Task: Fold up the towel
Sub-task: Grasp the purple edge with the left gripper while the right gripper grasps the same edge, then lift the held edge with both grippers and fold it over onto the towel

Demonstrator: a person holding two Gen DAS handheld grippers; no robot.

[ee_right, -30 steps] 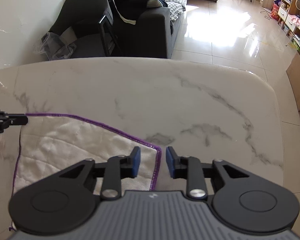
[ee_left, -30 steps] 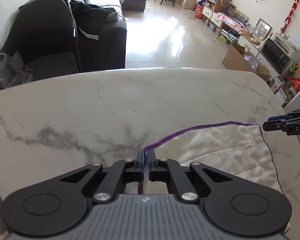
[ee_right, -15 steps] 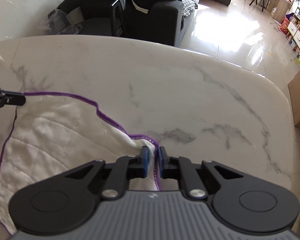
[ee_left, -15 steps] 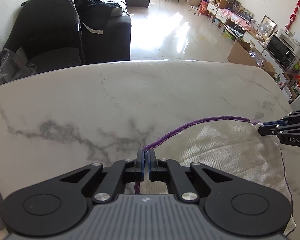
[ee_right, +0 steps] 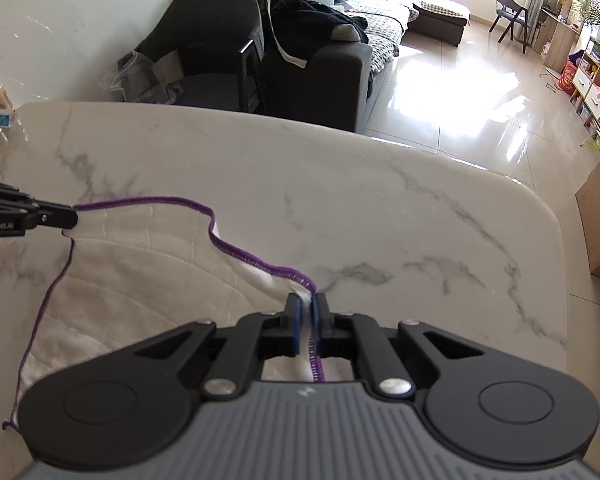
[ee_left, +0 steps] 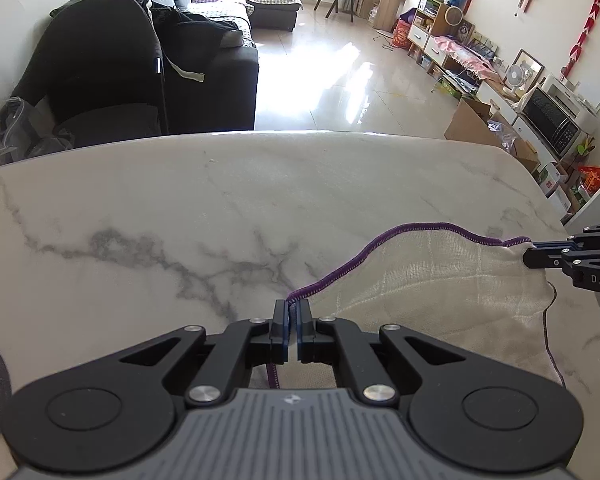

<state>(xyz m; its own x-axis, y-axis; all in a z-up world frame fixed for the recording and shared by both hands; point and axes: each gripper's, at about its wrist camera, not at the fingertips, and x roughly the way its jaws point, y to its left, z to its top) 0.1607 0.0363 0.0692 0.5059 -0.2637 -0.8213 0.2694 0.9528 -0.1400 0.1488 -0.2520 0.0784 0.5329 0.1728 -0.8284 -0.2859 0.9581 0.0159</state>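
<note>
With both far corners pinched, the towel (ee_left: 440, 292) lies on the right part of the marble surface (ee_left: 220, 208), white quilted cloth with a purple stitched hem. Left hand-held gripper (ee_left: 292, 312): jaws pressed together on the towel's far-left corner, hem running out from between the blue pads and back under the gripper body. Right hand-held gripper (ee_right: 307, 308): jaws have just been closing and now clamp the far-right corner, white cloth and purple hem visibly squeezed between the pads. Left wrist view also catches the right gripper's tip at the right edge, holding its corner just off the surface. Right wrist view likewise shows the left gripper's tip at the left edge on the other corner. Between the two grips the far hem is slack, not taut: it bows up and dips in a wavy line, cloth humped beneath it. Rest of the towel lies on the surface toward the near edge, side hems trailing back on each side. Far half of the surface is bare marble with grey veining. Beyond it: dark sofa (ee_left: 148, 72) with clothes draped over it, glossy tiled floor (ee_left: 340, 76), cardboard box (ee_left: 480, 124), shelving along the right wall. Can't tell if the near corners lie flat; the gripper bodies hide them.
</note>
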